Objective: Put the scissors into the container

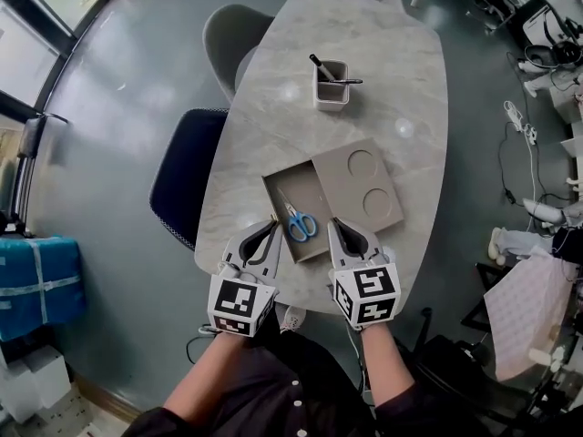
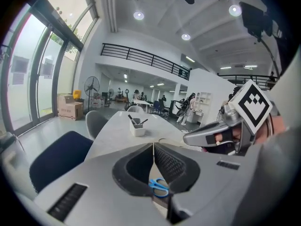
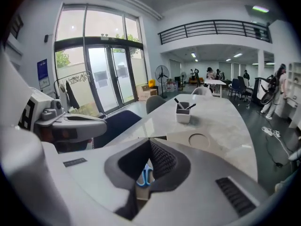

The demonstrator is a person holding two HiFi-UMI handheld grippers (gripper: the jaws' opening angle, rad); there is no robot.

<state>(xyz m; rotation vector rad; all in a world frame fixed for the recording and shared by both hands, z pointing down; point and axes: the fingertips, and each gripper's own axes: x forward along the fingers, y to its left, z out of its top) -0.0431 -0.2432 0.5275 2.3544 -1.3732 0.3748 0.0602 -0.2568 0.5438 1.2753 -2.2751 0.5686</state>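
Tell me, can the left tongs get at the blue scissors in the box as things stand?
Probably yes. The scissors lie uncovered in the open box, just beside the left tongs, nothing between; the tongs are shut, though.

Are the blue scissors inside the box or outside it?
Inside. The scissors lie flat on the floor of the open box, with its walls all around them.

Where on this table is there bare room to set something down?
The widest bare patch is the tabletop between the pen cup and the open container. There is also room right of the pen cup. It is crowded at the near edge: the container with the scissors, the lid beside it, the left gripper and the right gripper.
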